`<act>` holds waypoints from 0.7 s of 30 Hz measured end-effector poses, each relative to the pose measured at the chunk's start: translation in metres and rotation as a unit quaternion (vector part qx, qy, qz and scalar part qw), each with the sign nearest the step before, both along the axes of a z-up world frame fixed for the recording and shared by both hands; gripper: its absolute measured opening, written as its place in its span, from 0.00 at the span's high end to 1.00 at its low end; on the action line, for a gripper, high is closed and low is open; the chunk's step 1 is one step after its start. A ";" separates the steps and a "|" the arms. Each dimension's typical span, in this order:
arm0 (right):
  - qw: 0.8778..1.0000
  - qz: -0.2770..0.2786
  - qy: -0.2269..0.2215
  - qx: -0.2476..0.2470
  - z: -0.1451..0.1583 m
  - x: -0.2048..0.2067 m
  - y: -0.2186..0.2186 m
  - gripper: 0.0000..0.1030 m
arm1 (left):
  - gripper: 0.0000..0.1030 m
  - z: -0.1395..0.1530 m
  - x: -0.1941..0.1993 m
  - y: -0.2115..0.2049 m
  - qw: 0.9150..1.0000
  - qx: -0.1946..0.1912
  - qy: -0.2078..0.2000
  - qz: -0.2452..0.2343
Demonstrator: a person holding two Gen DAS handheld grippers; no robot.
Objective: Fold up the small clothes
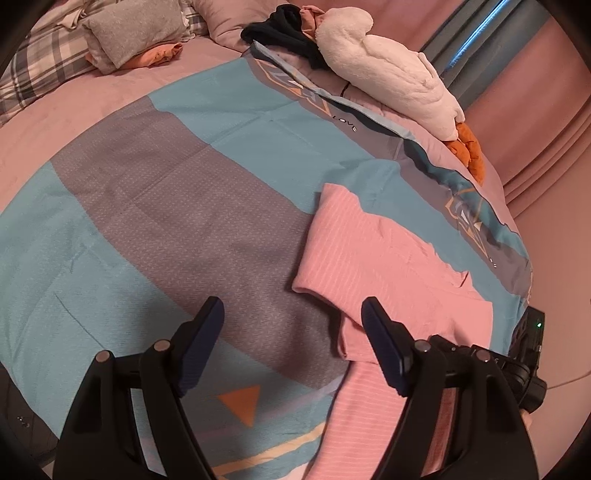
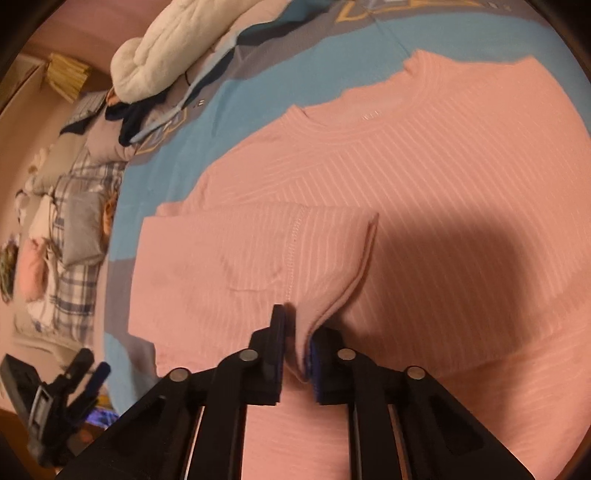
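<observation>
A bed fills the room, covered by a blue and grey bedspread (image 1: 155,177) over a pink sheet (image 1: 92,99). Beyond the bedspread lie a grey pillow (image 1: 133,33) and plaid bedding (image 1: 40,62). To its right hang a pink curtain (image 1: 535,122) and a grey-blue curtain (image 1: 476,48). Warm, dim light.

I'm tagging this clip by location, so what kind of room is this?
Most likely a bedroom: the pink ribbed top lies on a bed under a blue and grey patterned duvet cover, with a grey pillow at the head and a white plush toy along the edge.
</observation>
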State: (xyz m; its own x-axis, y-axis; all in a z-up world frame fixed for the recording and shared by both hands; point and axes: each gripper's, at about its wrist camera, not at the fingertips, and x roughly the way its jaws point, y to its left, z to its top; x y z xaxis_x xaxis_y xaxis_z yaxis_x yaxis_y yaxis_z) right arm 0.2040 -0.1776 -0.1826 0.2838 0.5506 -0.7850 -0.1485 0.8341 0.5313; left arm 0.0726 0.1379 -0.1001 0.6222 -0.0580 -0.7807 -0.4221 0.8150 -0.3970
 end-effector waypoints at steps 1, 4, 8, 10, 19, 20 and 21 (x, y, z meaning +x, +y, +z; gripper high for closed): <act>1.000 0.004 -0.007 -0.006 0.004 0.000 0.000 0.91 | 0.26 0.000 0.000 0.000 1.000 0.002 0.000 0.000; 0.999 0.018 -0.042 -0.019 0.027 -0.005 0.000 0.91 | 0.26 0.001 0.000 0.000 1.000 0.001 -0.001 0.002; 0.993 0.040 -0.110 -0.032 0.077 -0.016 0.003 0.92 | 0.26 0.001 0.001 -0.001 1.000 0.006 0.000 0.000; 0.989 0.050 -0.138 -0.032 0.098 -0.015 0.005 0.92 | 0.26 0.001 0.001 -0.001 1.000 0.008 0.001 0.001; 0.961 0.077 -0.264 -0.039 0.199 -0.013 0.030 0.92 | 0.28 0.002 0.002 0.000 1.000 0.004 0.003 0.001; 0.957 0.074 -0.276 -0.040 0.208 -0.014 0.029 0.93 | 0.28 0.002 0.002 0.000 1.000 0.004 0.003 0.002; 0.955 0.073 -0.283 -0.042 0.211 -0.014 0.029 0.93 | 0.28 0.002 0.003 0.001 1.000 0.002 0.002 0.002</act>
